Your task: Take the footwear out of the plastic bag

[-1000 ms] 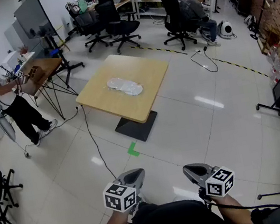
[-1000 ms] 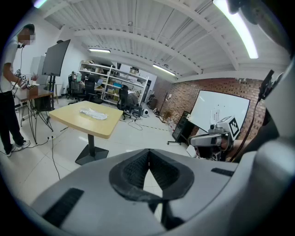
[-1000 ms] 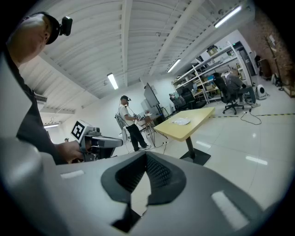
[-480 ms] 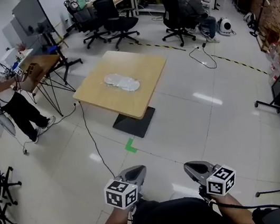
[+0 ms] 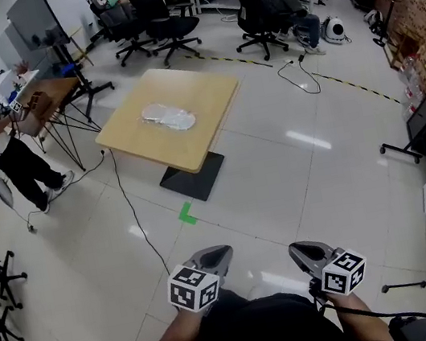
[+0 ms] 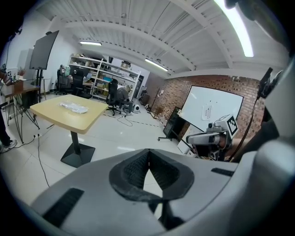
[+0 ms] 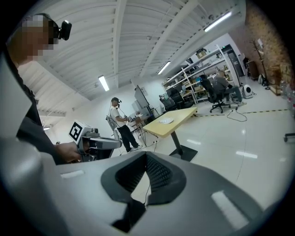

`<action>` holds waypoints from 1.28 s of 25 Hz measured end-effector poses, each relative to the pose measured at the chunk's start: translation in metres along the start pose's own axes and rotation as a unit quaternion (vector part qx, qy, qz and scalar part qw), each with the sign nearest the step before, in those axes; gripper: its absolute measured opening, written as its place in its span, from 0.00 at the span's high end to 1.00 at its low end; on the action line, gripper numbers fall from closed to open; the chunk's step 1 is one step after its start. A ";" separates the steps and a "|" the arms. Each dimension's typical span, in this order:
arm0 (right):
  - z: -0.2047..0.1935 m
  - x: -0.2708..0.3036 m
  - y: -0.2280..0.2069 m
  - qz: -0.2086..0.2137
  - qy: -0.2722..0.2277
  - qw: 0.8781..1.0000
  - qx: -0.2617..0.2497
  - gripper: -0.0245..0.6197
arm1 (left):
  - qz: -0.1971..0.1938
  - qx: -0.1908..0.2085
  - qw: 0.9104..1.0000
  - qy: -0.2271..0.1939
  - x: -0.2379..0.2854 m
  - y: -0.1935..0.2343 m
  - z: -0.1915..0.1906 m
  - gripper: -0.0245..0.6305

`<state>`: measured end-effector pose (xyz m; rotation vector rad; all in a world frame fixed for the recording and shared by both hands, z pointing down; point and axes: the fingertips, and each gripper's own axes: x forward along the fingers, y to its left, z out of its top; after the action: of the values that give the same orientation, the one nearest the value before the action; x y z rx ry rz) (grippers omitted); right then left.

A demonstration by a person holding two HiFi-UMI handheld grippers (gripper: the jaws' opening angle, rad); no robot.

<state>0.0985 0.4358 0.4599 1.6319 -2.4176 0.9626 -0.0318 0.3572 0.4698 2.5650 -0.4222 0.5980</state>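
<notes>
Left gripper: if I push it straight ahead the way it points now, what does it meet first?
Nothing near: the left gripper, jaws shut and empty, points over bare floor to the right of the table. The way looks free; how far is unclear.

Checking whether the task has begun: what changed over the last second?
Only the view shifted: the table and the floor slid up and left in the head view. The left gripper and right gripper stayed shut and empty near the person's body. The plastic bag with footwear still lies untouched on the table.
</notes>
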 end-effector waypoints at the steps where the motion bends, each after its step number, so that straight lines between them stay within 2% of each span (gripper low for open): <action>1: -0.002 0.000 -0.003 0.001 0.001 1.000 0.003 0.96 | -0.001 0.003 1.000 0.003 0.002 -0.002 0.000 0.95; 6: 0.000 0.012 -0.008 0.013 0.007 1.000 0.010 0.96 | 0.015 0.006 1.000 0.008 -0.004 0.011 0.007 0.95; 13: 0.028 0.070 -0.021 0.023 0.022 0.999 0.004 0.96 | 0.035 -0.021 0.999 0.001 0.001 0.074 0.026 0.95; 18: 0.074 0.121 -0.034 0.025 0.025 0.999 -0.021 0.96 | 0.045 -0.012 0.999 -0.026 0.004 0.130 0.071 0.95; 21: 0.106 0.153 -0.043 0.018 0.024 0.999 -0.026 0.96 | 0.053 -0.025 0.998 -0.032 0.006 0.171 0.091 0.95; 25: 0.143 0.188 -0.037 0.019 0.010 0.999 -0.049 0.96 | 0.041 -0.017 0.998 -0.043 0.007 0.202 0.115 0.95; 28: 0.157 0.215 -0.041 0.018 0.002 0.998 -0.059 0.96 | 0.045 -0.013 0.998 -0.034 0.015 0.230 0.120 0.95; 32: 0.158 0.230 -0.051 0.017 0.019 0.998 -0.058 0.96 | 0.049 -0.028 0.998 -0.037 0.018 0.245 0.122 0.95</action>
<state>0.0864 0.1527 0.4459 1.5254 -2.4351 0.8323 -0.0714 0.0859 0.4728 2.5300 -0.5840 0.5176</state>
